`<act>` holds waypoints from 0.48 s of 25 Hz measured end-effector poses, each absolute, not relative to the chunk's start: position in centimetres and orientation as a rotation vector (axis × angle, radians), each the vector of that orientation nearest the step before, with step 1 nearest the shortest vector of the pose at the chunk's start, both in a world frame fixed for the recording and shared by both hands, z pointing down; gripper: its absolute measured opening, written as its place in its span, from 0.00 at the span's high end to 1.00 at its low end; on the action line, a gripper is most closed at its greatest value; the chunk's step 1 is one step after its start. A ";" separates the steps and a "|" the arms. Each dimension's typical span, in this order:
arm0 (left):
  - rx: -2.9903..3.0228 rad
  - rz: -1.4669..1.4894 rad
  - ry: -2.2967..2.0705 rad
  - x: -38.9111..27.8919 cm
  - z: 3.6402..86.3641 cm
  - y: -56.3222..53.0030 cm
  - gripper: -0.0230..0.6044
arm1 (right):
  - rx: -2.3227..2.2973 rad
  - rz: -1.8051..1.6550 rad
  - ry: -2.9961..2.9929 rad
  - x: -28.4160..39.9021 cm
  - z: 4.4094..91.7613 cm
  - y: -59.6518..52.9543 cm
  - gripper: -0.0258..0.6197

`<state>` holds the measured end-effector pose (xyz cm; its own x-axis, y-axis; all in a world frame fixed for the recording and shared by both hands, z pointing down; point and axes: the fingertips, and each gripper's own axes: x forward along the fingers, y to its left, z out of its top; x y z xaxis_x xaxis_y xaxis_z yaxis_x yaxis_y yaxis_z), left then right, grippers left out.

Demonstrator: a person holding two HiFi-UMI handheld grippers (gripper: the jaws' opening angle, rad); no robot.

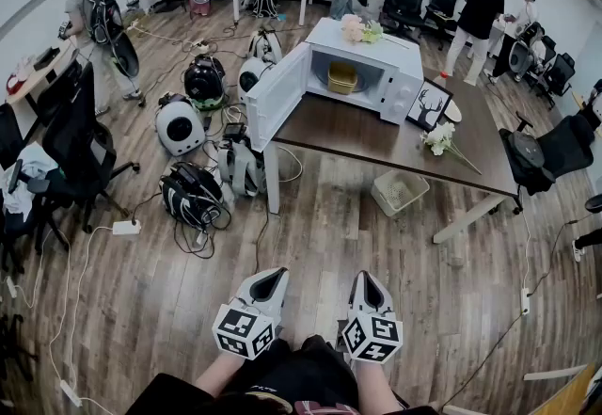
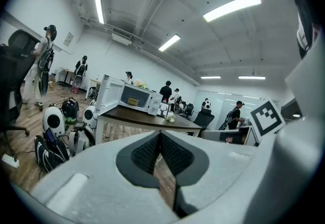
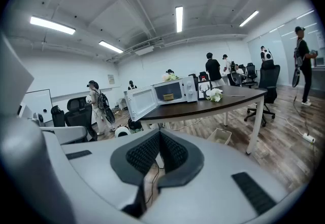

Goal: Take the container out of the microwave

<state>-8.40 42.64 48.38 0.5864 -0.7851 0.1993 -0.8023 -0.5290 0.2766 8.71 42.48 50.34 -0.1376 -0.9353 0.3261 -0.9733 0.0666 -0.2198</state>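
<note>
You're basically at the start line here. The microwave (image 1: 362, 74) sits on the worktop (image 1: 376, 145) up at your 12 o'clock, well away from you across the wooden floor (image 1: 376, 248). Its door (image 1: 277, 95) is already swung wide open toward 9 o'clock, so that's one step you don't have to deal with.

The container (image 1: 341, 77), the yellowish one, sits inside the cavity with nothing near it. Your left gripper (image 1: 271, 283) and right gripper (image 1: 365, 281) are low in front of you, side by side, aimed roughly at the worktop. Both have their jaws pressed together with nothing between them.

So what's left, as I read it: walk up, spread the jaws of one gripper, reach into the cavity, clamp the container and bring it out. Pretty much the whole job. I'd mind the pile of gear (image 1: 193, 197) and cables at your 10 o'clock on the way over.
</note>
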 end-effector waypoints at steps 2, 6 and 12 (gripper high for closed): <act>2.489 0.054 -1.274 -9.1 48.1 42.2 0.95 | 2.001 0.600 -2.226 7.7 50.1 42.2 0.95; 2.526 0.027 -1.223 -10.1 47.8 41.4 0.95 | 2.034 0.650 -2.253 6.3 50.0 41.8 0.95; 2.518 0.013 -1.203 -12.2 48.2 39.8 0.95 | 2.077 0.651 -2.248 4.2 50.3 41.5 0.95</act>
